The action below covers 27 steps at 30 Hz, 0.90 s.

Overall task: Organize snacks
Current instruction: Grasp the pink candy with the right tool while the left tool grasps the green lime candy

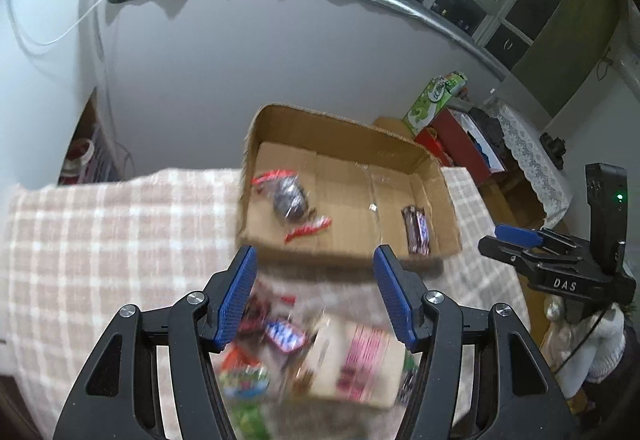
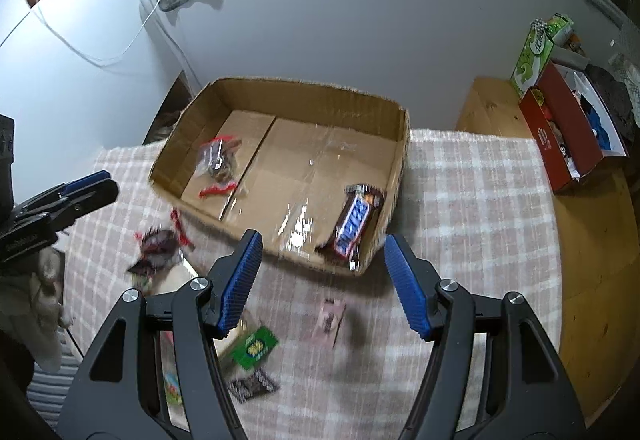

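An open cardboard box (image 1: 336,128) (image 2: 320,96) stands on a checked cloth. Inside lie a clear bag with red ends (image 1: 290,200) (image 2: 218,160) and a Snickers bar (image 1: 418,232) (image 2: 354,222). My left gripper (image 1: 316,272) is open and empty above a blurred pile of snacks: a small Snickers (image 1: 285,336) and a pink-printed box (image 1: 360,364). My right gripper (image 2: 322,260) is open and empty over the cloth near the box's front edge. Loose snacks lie below it: a green packet (image 2: 256,348), a pink packet (image 2: 330,318), a dark packet (image 2: 252,386) and a red-ended bag (image 2: 160,246).
The checked cloth (image 2: 472,208) covers the table against a white wall. A wooden surface (image 2: 592,240) at the right holds a red box (image 2: 560,136) and a green carton (image 2: 534,56). The other gripper shows at each view's edge (image 1: 560,260) (image 2: 52,208).
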Motion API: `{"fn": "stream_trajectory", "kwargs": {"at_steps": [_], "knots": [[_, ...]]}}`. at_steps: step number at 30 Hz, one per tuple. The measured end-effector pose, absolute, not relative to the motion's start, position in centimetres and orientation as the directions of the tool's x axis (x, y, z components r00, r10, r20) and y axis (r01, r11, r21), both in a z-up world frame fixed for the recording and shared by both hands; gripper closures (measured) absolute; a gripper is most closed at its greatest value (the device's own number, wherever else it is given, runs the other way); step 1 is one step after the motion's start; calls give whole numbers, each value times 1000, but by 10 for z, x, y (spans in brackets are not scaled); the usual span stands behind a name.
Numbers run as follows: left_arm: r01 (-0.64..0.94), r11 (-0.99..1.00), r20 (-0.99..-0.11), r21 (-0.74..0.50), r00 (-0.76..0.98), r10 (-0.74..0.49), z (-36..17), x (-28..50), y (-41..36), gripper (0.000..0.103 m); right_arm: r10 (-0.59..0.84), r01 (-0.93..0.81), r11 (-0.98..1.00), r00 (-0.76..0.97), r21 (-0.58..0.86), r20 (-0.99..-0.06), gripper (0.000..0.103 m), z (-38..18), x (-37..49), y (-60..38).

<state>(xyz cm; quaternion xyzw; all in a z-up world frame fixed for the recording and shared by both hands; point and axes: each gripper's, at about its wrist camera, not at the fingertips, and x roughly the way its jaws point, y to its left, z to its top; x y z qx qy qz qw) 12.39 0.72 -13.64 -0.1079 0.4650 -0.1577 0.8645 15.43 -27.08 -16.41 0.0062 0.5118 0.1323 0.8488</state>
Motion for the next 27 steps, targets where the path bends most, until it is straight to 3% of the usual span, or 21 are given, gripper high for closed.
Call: {"fn": "stream_trajectory", "kwargs": {"at_steps": [19,27], "knots": [[-42,954,-868,-297,428,-252,-198,21,52,43,175,-178,978,388,113,-905,36,-210,86,-292],[-60,952,-886,-301,387,-256,-218,8,45,54,147,-170,981,340,93,-929,36,-227,94,-289]]}}
